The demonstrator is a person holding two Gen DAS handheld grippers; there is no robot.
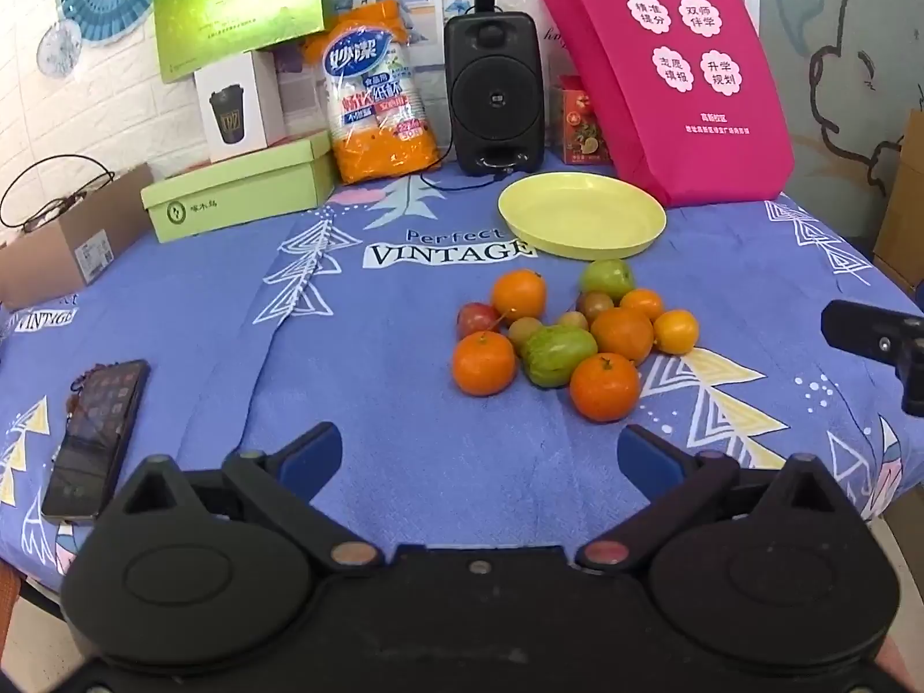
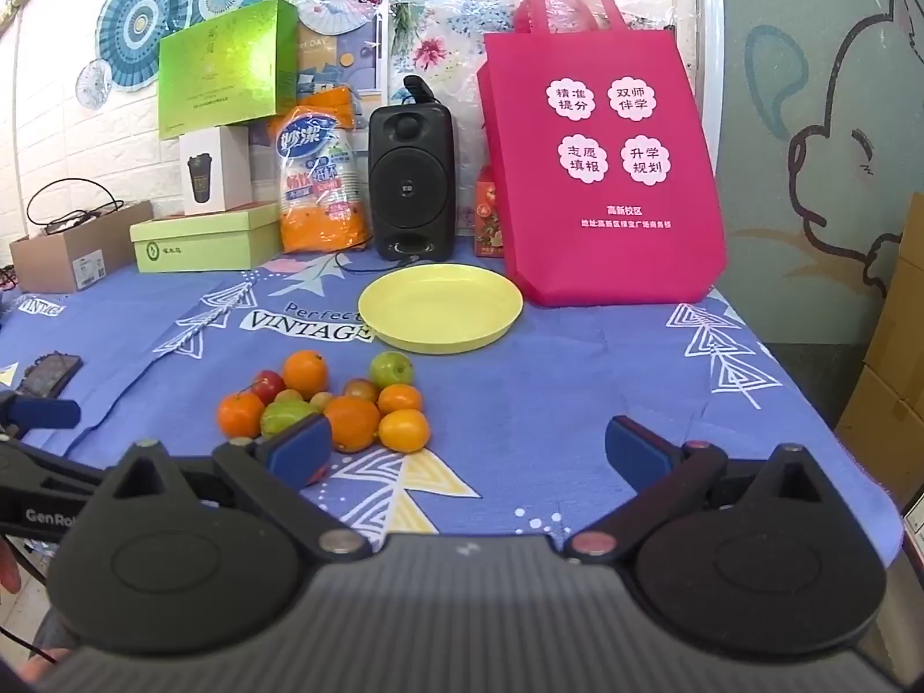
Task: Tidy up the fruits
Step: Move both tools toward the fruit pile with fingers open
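Observation:
A pile of fruit (image 1: 569,329) lies on the blue tablecloth: several oranges, a green ridged fruit (image 1: 557,355), a green apple (image 1: 606,278) and small reddish fruits. The pile also shows in the right wrist view (image 2: 329,407). An empty yellow plate (image 1: 582,213) sits just behind the pile, also in the right wrist view (image 2: 440,307). My left gripper (image 1: 479,459) is open and empty, short of the pile. My right gripper (image 2: 470,450) is open and empty, to the right of the pile; part of it shows in the left wrist view (image 1: 878,341).
A phone (image 1: 95,439) lies at the left. At the back stand a black speaker (image 1: 494,92) with its cable, a pink bag (image 1: 664,75), a pack of paper cups (image 1: 378,98), green boxes (image 1: 242,190) and a cardboard box (image 1: 63,242). The table edge runs at the right.

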